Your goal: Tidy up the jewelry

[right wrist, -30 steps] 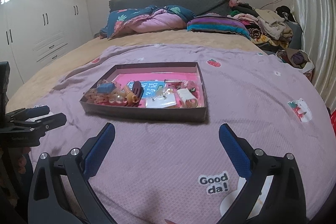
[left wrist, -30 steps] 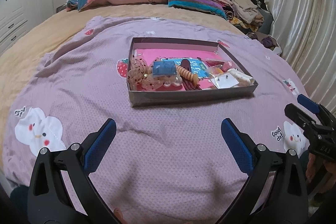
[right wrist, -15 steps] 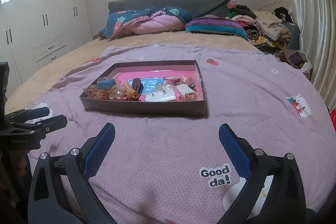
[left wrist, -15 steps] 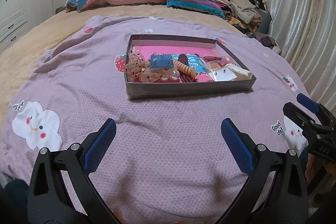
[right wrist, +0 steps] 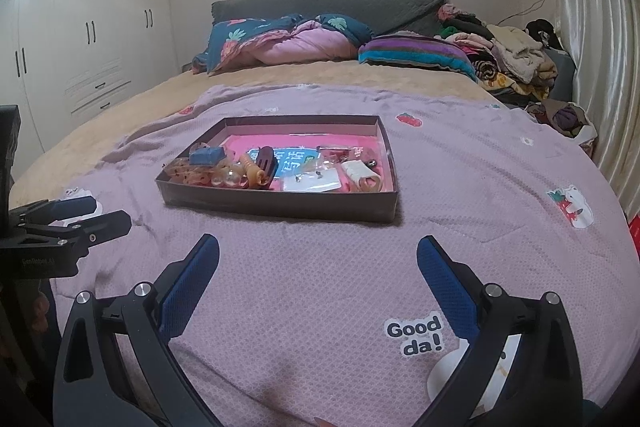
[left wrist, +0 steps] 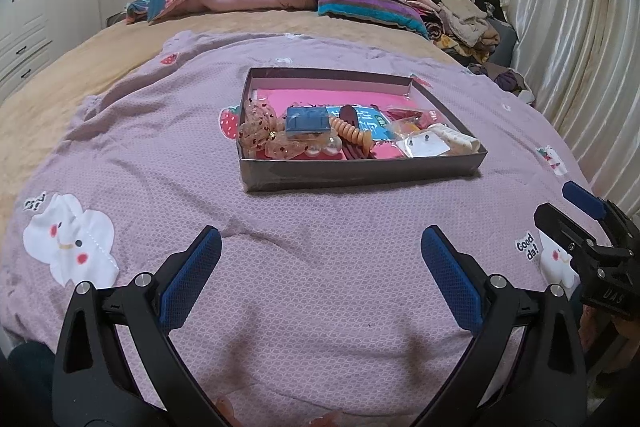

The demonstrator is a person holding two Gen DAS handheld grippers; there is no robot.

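The left claw (left wrist: 320, 275), its blue-padded fingers spread wide and empty, hovers at the bottom of the frame over a lilac quilted bedspread (left wrist: 320, 219) printed with cartoon clouds; the right claw (right wrist: 318, 281), equally wide and empty, hangs low in its own view. Just above centre in both views lies a shallow brown cardboard tray with a pink lining (left wrist: 360, 173), well apart from both claws. Inside it, jumbled together, are a sheer spotted bow (left wrist: 260, 131), a small blue box (left wrist: 306, 121), an orange ridged hair clip (left wrist: 352, 133) and a clear packet of earrings (left wrist: 426, 145). All look light; the packet likely slippery, best pinched by an edge.
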